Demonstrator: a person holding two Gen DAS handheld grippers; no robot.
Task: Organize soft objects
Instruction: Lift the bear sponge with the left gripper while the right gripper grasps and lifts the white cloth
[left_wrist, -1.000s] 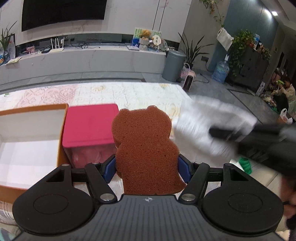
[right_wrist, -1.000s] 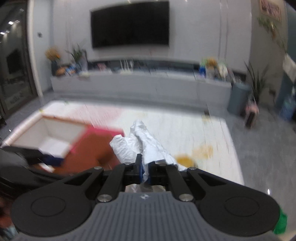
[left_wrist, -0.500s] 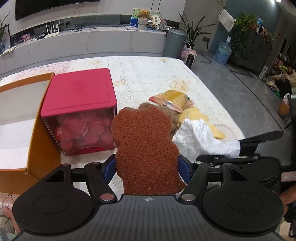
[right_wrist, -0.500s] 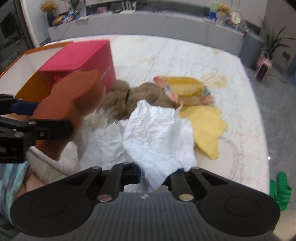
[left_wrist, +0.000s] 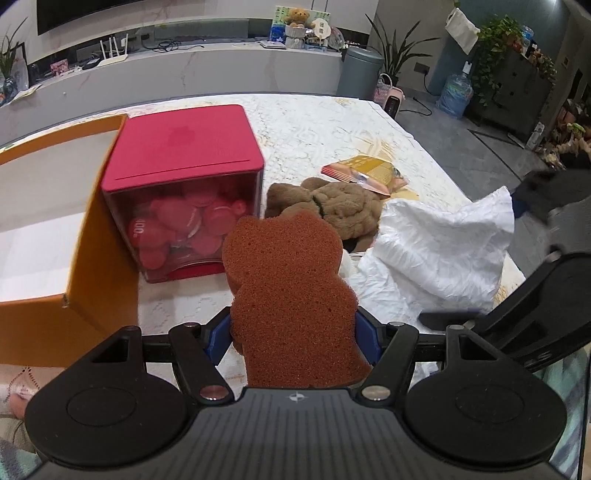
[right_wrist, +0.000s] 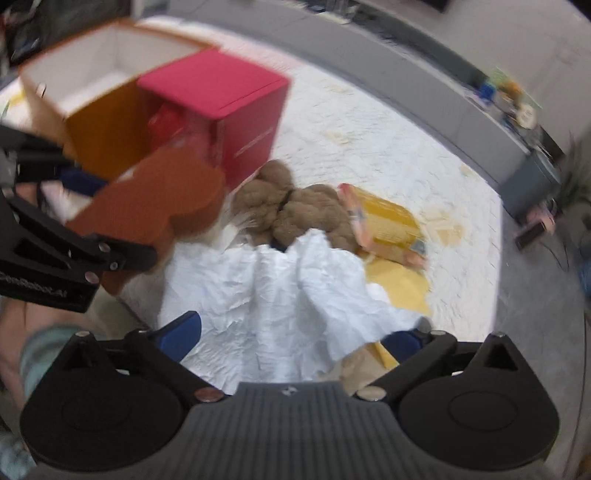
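Note:
My left gripper (left_wrist: 293, 334) is shut on a brown bear-shaped sponge (left_wrist: 288, 295), held above the table near its front edge; the sponge also shows in the right wrist view (right_wrist: 155, 210). My right gripper (right_wrist: 291, 338) is open, its blue pads wide apart, with a crumpled white cloth (right_wrist: 291, 299) lying between and beyond them. The white cloth (left_wrist: 436, 251) lies right of the sponge. A brown plush toy (left_wrist: 332, 206) lies behind it, by the red box.
An open orange box (left_wrist: 85, 258) stands at the left, a red-lidded clear box (left_wrist: 184, 166) of red pieces beside it. A yellow snack packet (left_wrist: 365, 171) and a yellow cloth (right_wrist: 402, 288) lie behind the plush. The table's right edge drops to the floor.
My right gripper has opened and the white cloth has dropped onto the table. The left gripper still holds the sponge and has stayed near the front of the table.

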